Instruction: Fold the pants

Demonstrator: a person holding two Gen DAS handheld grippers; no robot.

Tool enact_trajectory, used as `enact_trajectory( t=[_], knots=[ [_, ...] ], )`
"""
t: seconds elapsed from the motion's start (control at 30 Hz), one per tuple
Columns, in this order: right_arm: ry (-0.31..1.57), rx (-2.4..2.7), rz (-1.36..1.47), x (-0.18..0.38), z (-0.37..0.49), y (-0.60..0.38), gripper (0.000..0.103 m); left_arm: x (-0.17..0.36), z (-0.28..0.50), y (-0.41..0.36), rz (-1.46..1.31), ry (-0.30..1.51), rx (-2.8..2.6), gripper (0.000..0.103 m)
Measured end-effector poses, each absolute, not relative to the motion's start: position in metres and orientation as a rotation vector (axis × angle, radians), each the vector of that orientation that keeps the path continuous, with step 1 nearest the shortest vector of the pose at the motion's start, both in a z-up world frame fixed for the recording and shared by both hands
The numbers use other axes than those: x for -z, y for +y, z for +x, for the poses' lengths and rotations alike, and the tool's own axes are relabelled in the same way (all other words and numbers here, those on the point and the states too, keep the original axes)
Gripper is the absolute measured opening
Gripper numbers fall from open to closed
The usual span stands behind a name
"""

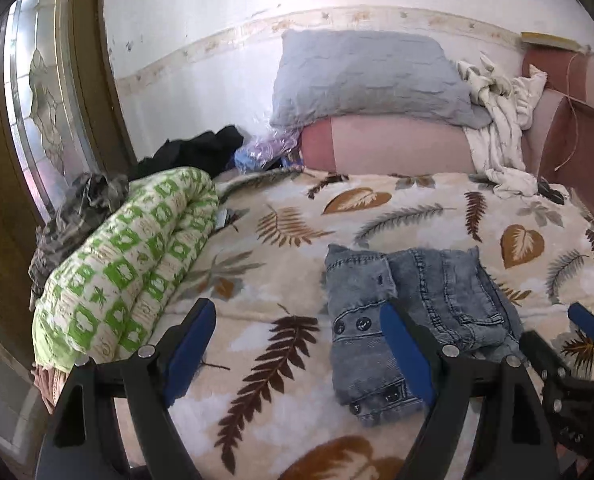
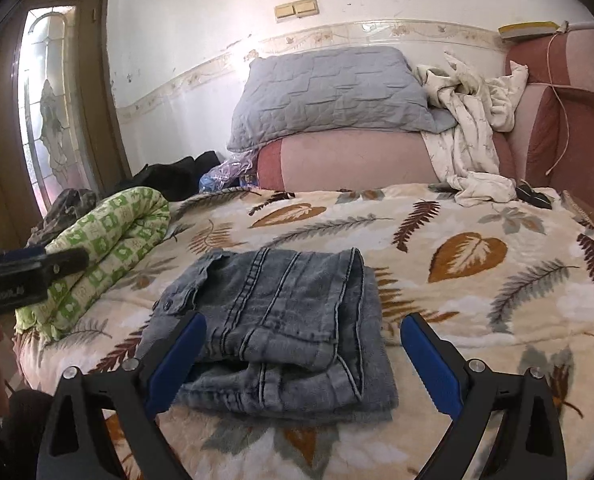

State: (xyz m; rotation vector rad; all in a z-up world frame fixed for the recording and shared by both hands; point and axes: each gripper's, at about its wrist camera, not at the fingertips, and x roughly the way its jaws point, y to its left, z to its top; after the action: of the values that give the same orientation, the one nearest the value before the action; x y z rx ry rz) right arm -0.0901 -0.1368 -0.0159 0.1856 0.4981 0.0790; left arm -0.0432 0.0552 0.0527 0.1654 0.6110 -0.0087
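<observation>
The faded blue jeans [image 1: 413, 312] lie folded into a compact stack on the leaf-print blanket [image 1: 297, 216]; they also show in the right wrist view [image 2: 281, 328]. My left gripper [image 1: 297, 344] is open and empty, above the blanket just left of the jeans, its right finger over their waistband. My right gripper [image 2: 303, 356] is open and empty, straddling the near edge of the jeans without gripping them. The right gripper also shows at the edge of the left wrist view [image 1: 577, 344], and the left gripper at the edge of the right wrist view [image 2: 29, 268].
A rolled green-and-white quilt [image 1: 129, 264] lies along the bed's left edge with dark clothes [image 1: 201, 152] behind it. A grey pillow [image 1: 369, 76] sits on a pink bolster [image 1: 393, 144], with crumpled white cloth [image 1: 497, 120] to its right. A door [image 1: 45, 92] is at left.
</observation>
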Motion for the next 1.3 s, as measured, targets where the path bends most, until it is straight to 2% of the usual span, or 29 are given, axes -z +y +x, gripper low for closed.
enact_trajectory(
  t=[0.57,1.3],
  knots=[
    [0.492,-0.118,0.118,-0.028,-0.109,-0.099,0.1,-0.051,-0.053,0.083,0.123,0.613,0.08,0.085],
    [0.561,-0.153,0.06,-0.01,-0.086,-0.068,0.1,-0.029,-0.039,0.104,0.07,0.694,0.083,0.085]
  ],
)
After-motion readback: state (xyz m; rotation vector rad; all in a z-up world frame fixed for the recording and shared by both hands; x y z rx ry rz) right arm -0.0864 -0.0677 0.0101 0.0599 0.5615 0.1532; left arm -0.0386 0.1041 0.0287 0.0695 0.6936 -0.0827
